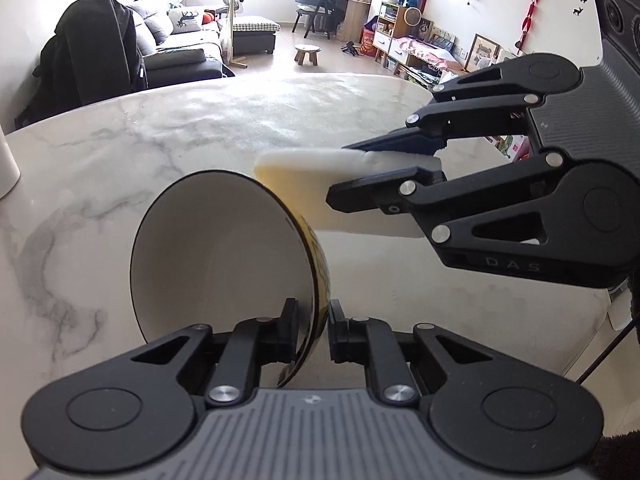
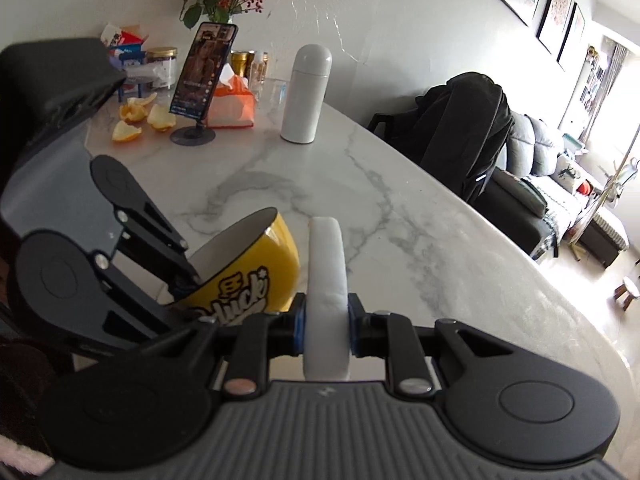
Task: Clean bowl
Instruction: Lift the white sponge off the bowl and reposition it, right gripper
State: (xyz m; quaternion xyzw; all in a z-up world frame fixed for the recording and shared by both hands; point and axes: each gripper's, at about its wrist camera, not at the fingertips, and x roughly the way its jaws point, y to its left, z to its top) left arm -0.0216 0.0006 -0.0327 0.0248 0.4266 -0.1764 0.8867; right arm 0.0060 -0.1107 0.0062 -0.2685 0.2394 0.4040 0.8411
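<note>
The left tool (image 1: 313,330) is clamped on the rim of the yellow bowl with a white inside (image 1: 224,256), tipped on its side above the white marble desk (image 1: 120,152). The right tool (image 2: 326,330) pinches a white sponge pad (image 2: 325,264) just beside the bowl. Only the right wrist view shows the bowl's black lettering and the white bottle (image 2: 306,96); only the left wrist view shows its interior.

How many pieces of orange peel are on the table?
3, all at the far left of the marble table: one orange peel beside the phone stand, one right of it, one nearest. More may be hidden.
</note>
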